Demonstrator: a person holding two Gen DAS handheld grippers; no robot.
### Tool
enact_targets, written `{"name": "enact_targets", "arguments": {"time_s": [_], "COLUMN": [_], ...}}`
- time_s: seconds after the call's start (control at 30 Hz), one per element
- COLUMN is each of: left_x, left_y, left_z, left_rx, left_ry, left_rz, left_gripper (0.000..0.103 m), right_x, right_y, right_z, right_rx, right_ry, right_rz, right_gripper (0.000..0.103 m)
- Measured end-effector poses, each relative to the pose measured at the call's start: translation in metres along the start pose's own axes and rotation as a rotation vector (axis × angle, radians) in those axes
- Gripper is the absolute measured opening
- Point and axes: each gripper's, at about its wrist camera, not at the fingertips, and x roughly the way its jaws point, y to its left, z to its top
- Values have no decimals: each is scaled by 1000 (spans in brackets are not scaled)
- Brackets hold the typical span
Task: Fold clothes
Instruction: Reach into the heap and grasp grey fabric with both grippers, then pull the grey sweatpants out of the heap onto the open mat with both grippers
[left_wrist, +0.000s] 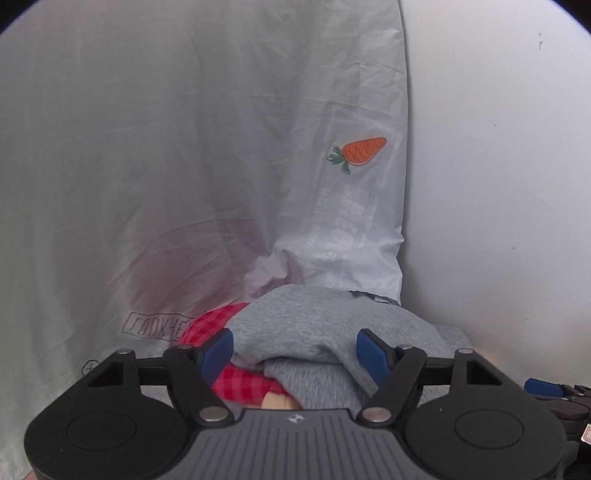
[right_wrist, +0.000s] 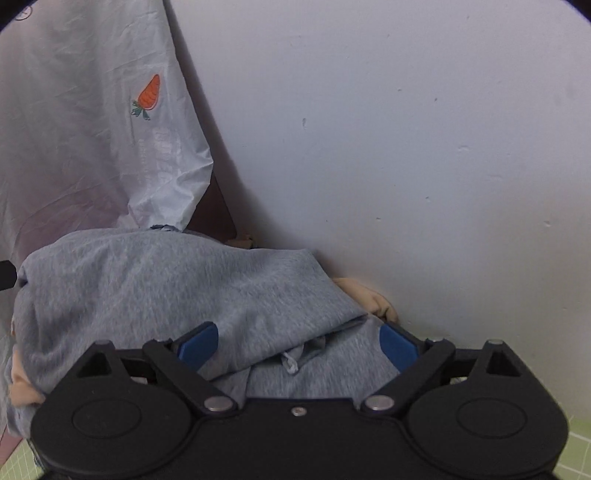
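A grey fleece garment (left_wrist: 317, 325) lies folded in a heap against the wall; it also fills the lower half of the right wrist view (right_wrist: 184, 280). My left gripper (left_wrist: 295, 349) is open, its blue fingers on either side of a grey fold. A red checked cloth (left_wrist: 210, 325) lies under the grey one by the left finger. My right gripper (right_wrist: 299, 341) is open, its fingers astride another fold with a white drawstring (right_wrist: 290, 363) between them.
A white plastic bag with a carrot print (left_wrist: 364, 151) hangs behind the pile; the bag also shows in the right wrist view (right_wrist: 147, 94). A white wall (right_wrist: 406, 147) stands close behind. Beige cloth (right_wrist: 373, 299) pokes out at the wall. A green mat (right_wrist: 576, 443) is underneath.
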Motion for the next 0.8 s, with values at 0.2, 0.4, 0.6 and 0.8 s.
{"name": "enact_targets", "arguments": {"time_s": [0.2,0.4,0.6,0.8], "left_x": [18,-6,-54,-126], "left_y": [-11,-8,5,12], "left_z": [-4,-10,-25,-60], "left_rx": [-33,-76,-110,-181], "left_ry": [-40,-65,-84,-102], "left_rz": [-7,3,10,18], "left_gripper": [31,14,11,10], "right_x": [37,24,-42,-109], "right_y": [-9,-4,14,22], "right_z": [2,-4,-15,-37], "right_rx": [120,58,-29,-84], "right_ry": [62,27,-107,-144], "right_rz": [49,82,85,111], "right_gripper": [74,8,5,5]}}
